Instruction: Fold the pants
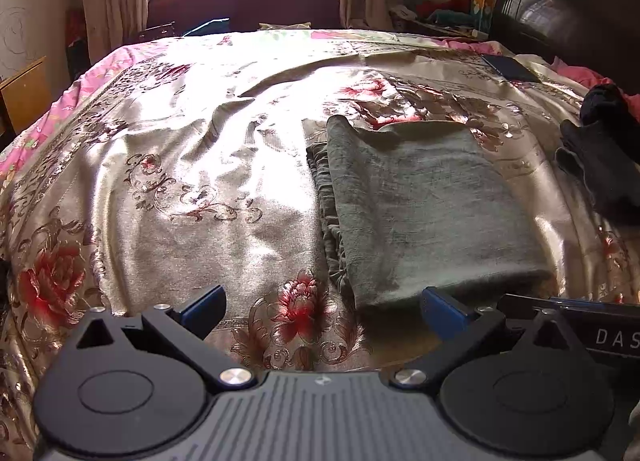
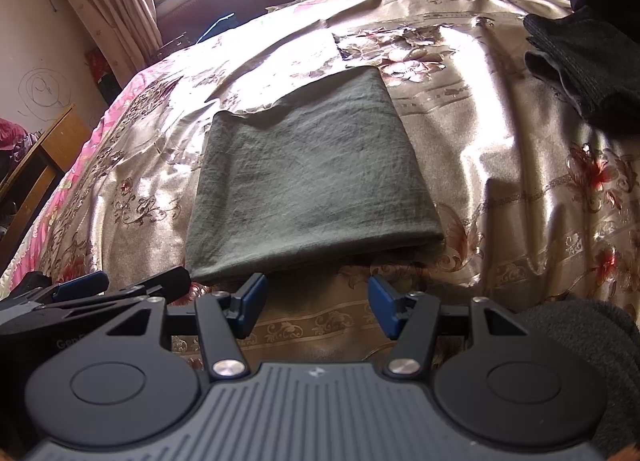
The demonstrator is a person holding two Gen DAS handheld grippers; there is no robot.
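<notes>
Pants [image 2: 312, 177]: folded grey-green rectangle, soft brushed weave, flat on the bed [image 2: 500, 165], frame centre. Left view alone shows the bunched waistband [image 1: 328, 221] along the fold's left edge. Satin floral bedspread, glossy. Dark knit clothes [image 2: 580, 61] upper right. Left hand-held gripper [image 1: 324, 311] spread, empty. Right hand-held gripper [image 2: 316, 301] spread, empty, just short of the pants.

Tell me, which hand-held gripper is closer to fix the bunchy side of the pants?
Left, probably. The bunchy edge of the pants lies on its side, while the right hand-held gripper faces the smooth near fold. Both hand-held grippers are open and empty.
</notes>
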